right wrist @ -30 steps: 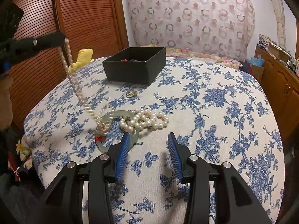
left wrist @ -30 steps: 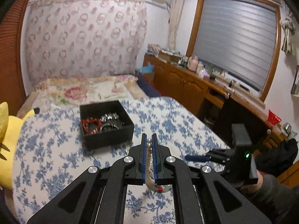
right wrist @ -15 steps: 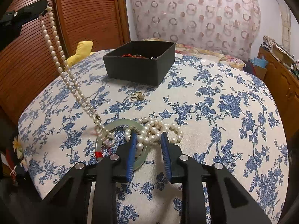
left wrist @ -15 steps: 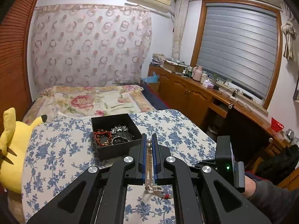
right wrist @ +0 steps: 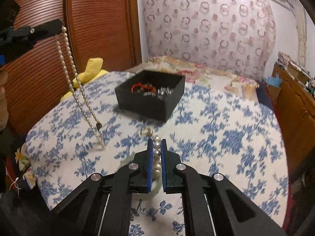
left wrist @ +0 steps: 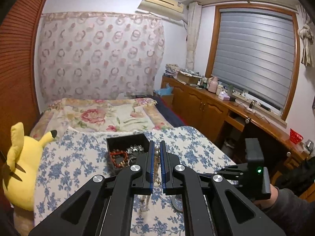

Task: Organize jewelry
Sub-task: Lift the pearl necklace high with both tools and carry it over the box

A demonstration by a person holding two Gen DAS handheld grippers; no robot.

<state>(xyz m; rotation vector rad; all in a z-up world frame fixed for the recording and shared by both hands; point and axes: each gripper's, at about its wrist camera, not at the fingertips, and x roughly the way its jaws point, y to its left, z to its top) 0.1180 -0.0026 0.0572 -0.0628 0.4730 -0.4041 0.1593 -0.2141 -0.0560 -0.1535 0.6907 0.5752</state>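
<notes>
My left gripper (left wrist: 157, 147) is shut on a thin pearl necklace (left wrist: 157, 153), which hangs down from it; in the right wrist view that necklace (right wrist: 78, 90) dangles from the left gripper's tip (right wrist: 59, 26) above the bed. My right gripper (right wrist: 157, 144) is shut on a thicker pearl strand (right wrist: 157, 150) and holds it above the blue-flowered cover. A pale green bangle (right wrist: 155, 186) lies under the right gripper. The black jewelry box (right wrist: 149, 95) sits ahead with a red bead bracelet (right wrist: 141, 85) and silver pieces inside; it also shows in the left wrist view (left wrist: 126, 141).
A small gold ring piece (right wrist: 146, 131) lies on the cover in front of the box. A yellow plush toy (left wrist: 19, 163) sits at the bed's left edge. Wooden cabinets (left wrist: 206, 108) run along the right wall. The right gripper's body (left wrist: 254, 169) is beside the left one.
My right gripper has closed on the thick pearl strand and lifted it. My left gripper has risen higher, pulling the thin necklace off the bangle and the cover.
</notes>
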